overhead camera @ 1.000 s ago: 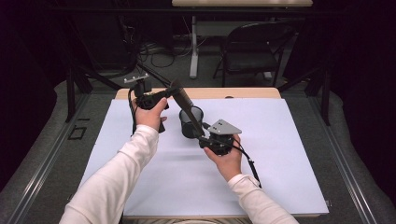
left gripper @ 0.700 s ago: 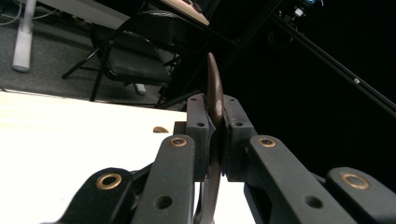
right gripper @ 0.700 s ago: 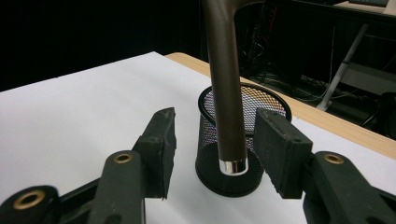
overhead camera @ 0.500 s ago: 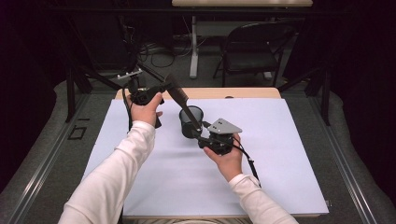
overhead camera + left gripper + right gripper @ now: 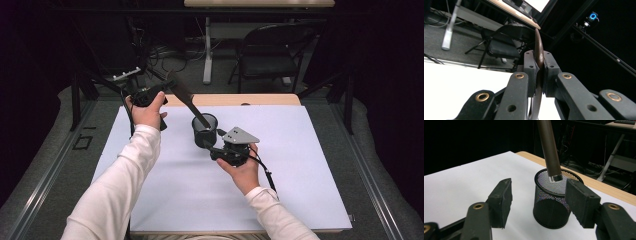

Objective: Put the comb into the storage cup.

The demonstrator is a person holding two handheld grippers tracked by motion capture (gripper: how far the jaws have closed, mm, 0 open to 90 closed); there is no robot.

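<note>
Shoehorn point(image 5: 186, 98), long and dark brown, is pinched tight in the left gripper point(image 5: 161, 94), which the left hand point(image 5: 146, 111) holds up near the back edge of the table point(image 5: 300, 200). It slants down to the right, and its lower end dips into the top of a black mesh cup point(image 5: 205, 131). The cup stands upright on the white table top. In the left gripper view the jaws are closed on the thin brown blade point(image 5: 539, 50). The right gripper point(image 5: 214, 142) sits just beside the cup, held by the right hand point(image 5: 240, 167). Its jaws have just been opening. In the right gripper view its pads point(image 5: 503, 197) stand apart, near the cup point(image 5: 554, 202) but not pressing on it.
</note>
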